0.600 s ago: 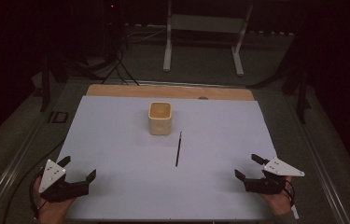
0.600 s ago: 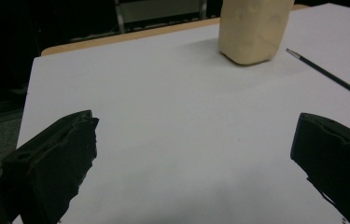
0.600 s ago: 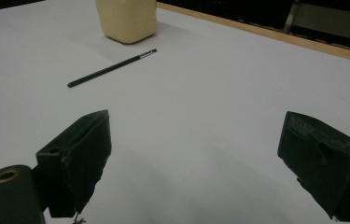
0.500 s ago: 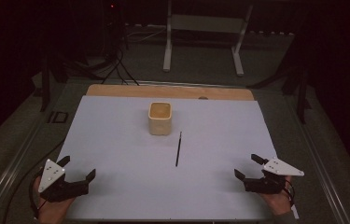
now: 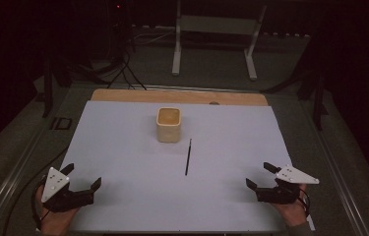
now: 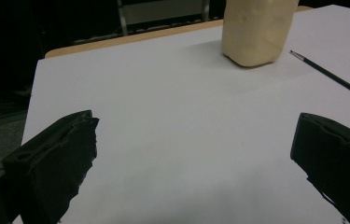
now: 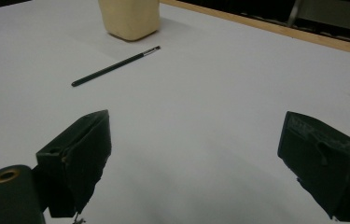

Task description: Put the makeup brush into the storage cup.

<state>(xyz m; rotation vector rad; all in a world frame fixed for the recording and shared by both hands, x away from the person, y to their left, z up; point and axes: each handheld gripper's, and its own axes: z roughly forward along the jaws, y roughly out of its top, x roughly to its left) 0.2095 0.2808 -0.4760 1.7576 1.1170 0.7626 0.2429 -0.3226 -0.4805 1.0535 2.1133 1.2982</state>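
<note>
the left tool [image 5: 83, 176] and the right tool [image 5: 261, 174] both rested low at the near edge of the table [image 5: 123, 147], each in a hand, jaws spread wide and gripping nothing. ahead of the right tool and off toward the left tool's side lay the pencil [image 5: 188, 157], a thin dark stick flat on the white sheet, well apart from both tools and nearer the right one; in the right gripper view the pencil [image 7: 115, 66] ran slantwise beyond that tool's jaws. just past the pencil's far end stood the cup [image 5: 169, 124], a pale cream container with a squarish mouth, upright, near the pencil tip but not touching it. from above, the cup looked empty, though its floor was dim and hard to read. the likely work was lifting the pencil and dropping it into the cup. the risk, as i judged it, was the pencil's thinness: lying flush on the sheet, it could roll or skid away if the jaws closed off-centre or scraped the surface, and a tilted grip could let the pencil strike the rim and tip the light cup.
</note>
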